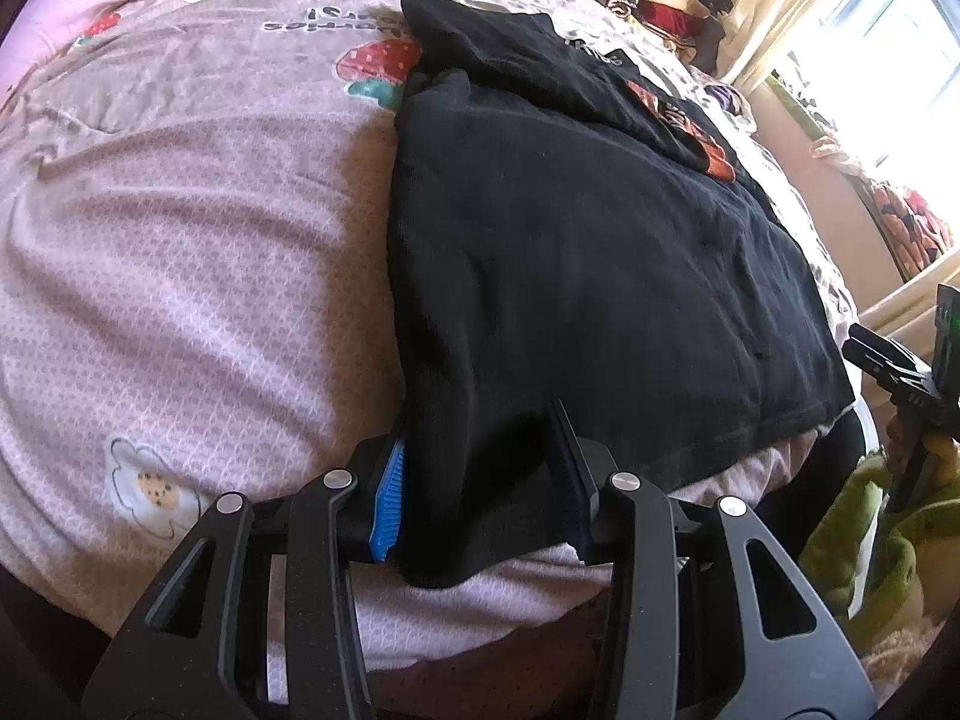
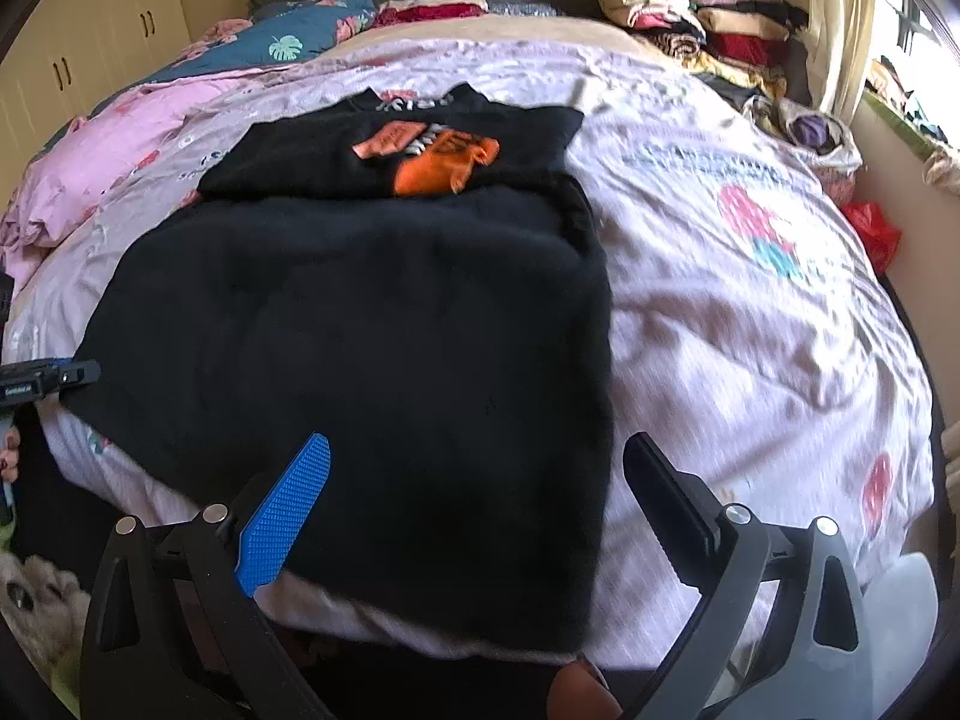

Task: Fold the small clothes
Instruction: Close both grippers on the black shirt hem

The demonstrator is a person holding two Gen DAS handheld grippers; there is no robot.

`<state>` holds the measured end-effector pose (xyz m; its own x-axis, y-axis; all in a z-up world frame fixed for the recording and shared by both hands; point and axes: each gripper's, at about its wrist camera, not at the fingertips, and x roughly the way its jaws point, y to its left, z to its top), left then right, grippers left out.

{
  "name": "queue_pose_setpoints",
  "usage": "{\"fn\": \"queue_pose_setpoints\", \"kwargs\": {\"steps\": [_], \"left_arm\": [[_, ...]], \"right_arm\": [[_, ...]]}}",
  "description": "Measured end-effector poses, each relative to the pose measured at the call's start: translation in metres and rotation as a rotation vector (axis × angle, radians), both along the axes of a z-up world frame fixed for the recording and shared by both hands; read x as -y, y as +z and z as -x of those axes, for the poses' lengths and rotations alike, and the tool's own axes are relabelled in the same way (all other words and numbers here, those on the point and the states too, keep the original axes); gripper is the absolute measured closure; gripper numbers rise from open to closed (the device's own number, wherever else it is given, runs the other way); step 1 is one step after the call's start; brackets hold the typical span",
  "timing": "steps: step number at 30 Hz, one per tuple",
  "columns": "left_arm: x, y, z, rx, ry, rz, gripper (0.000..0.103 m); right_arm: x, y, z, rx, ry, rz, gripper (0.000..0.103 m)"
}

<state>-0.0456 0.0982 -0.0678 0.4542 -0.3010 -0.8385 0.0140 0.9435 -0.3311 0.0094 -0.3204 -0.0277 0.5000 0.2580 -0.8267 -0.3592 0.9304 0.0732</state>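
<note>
A black shirt (image 1: 600,240) with an orange print lies flat on the pink bedspread (image 1: 180,252), its near hem at the bed's front edge. My left gripper (image 1: 477,426) has its blue pad and its black finger against a bunched fold at the shirt's near-left corner, shut on it. In the right wrist view the same shirt (image 2: 360,312) fills the middle, and my right gripper (image 2: 480,441) stands wide open over its near-right corner, holding nothing. Each gripper shows at the edge of the other's view: the right gripper (image 1: 900,372) and the left gripper (image 2: 48,378).
Stacks of folded clothes (image 2: 690,18) sit at the far right of the bed. A blue leaf-print quilt (image 2: 300,36) and pink bedding (image 2: 90,168) lie at the far left. A red bag (image 2: 873,228) lies by the window wall. A green plush thing (image 1: 864,540) sits below the bed edge.
</note>
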Motion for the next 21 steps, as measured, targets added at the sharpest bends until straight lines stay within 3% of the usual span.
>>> {"fn": "queue_pose_setpoints", "kwargs": {"steps": [2,3,5,10,16,18,21], "left_arm": [[0.0,0.0,0.003,-0.003,-0.008,-0.008,0.07],[-0.001,0.0,0.003,-0.005,-0.01,-0.011,0.07],[0.0,-0.001,0.005,-0.008,-0.015,-0.017,0.07],[-0.002,-0.002,0.006,-0.013,-0.013,-0.01,0.07],[-0.003,-0.003,0.005,-0.016,-0.01,-0.002,0.07],[-0.003,-0.004,0.005,-0.015,-0.005,-0.005,0.07],[-0.002,-0.004,0.005,-0.012,0.001,-0.016,0.076]], "right_arm": [[0.006,-0.002,0.004,-0.013,0.003,0.01,0.008],[0.01,-0.004,0.005,-0.024,0.009,0.016,0.016],[0.014,-0.008,0.006,-0.051,0.017,0.01,0.024],[0.024,-0.023,0.007,-0.119,0.001,0.013,0.03],[0.024,-0.032,0.013,-0.156,0.028,-0.008,0.067],[0.024,-0.029,0.017,-0.141,0.038,-0.033,0.094],[0.025,-0.018,0.02,-0.097,0.053,-0.082,0.094]]}}
